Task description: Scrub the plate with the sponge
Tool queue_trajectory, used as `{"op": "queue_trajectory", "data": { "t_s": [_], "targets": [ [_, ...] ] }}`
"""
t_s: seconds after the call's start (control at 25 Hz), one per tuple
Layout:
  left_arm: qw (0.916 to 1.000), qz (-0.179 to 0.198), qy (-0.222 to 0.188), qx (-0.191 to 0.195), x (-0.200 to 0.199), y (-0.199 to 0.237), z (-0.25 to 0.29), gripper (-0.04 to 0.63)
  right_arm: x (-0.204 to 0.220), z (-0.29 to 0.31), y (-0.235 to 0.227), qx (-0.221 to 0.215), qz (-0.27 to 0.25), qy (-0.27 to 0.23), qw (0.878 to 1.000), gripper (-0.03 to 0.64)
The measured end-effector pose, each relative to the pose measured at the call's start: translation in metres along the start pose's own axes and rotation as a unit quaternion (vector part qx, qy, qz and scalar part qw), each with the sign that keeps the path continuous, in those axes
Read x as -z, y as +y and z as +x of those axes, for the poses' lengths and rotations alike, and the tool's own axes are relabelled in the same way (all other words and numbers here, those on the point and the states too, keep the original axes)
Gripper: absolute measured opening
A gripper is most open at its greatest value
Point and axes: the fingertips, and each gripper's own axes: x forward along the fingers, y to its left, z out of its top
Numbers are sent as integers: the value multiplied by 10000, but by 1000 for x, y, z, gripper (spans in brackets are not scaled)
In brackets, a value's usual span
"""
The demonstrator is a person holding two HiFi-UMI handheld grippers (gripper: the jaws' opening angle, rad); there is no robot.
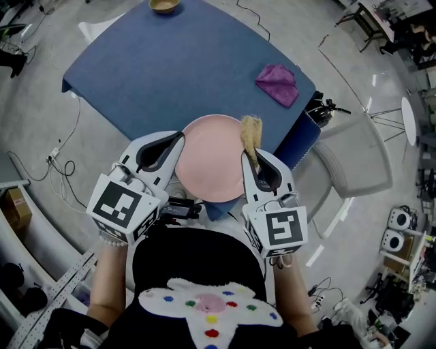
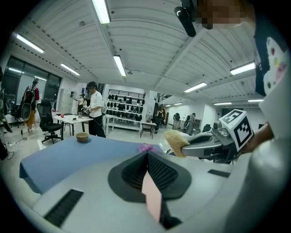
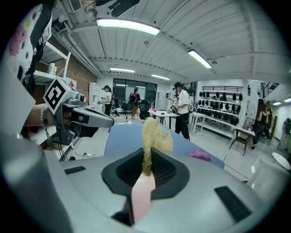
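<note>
A pink plate hangs over the near corner of the blue table. My left gripper is shut on its left rim, and the left gripper view shows the plate edge-on between the jaws. My right gripper is shut on a yellow sponge at the plate's right rim. In the right gripper view the sponge sticks up out of the jaws, with the pink plate edge just below it in the same gap. From the left gripper view the sponge shows to the right.
A purple cloth lies at the table's right corner and a wooden bowl at its far edge. A white chair stands to the right. Cables run over the floor at left. People stand at desks far behind.
</note>
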Motion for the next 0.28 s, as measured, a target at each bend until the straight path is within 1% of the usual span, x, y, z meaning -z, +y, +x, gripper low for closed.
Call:
{"op": "queue_trajectory", "data": {
  "t_s": [0.28],
  "targets": [
    [10000, -77, -16, -49, 2, 7, -2, 11, -3, 4, 5, -62, -126, 30, 9999, 40]
  ]
}}
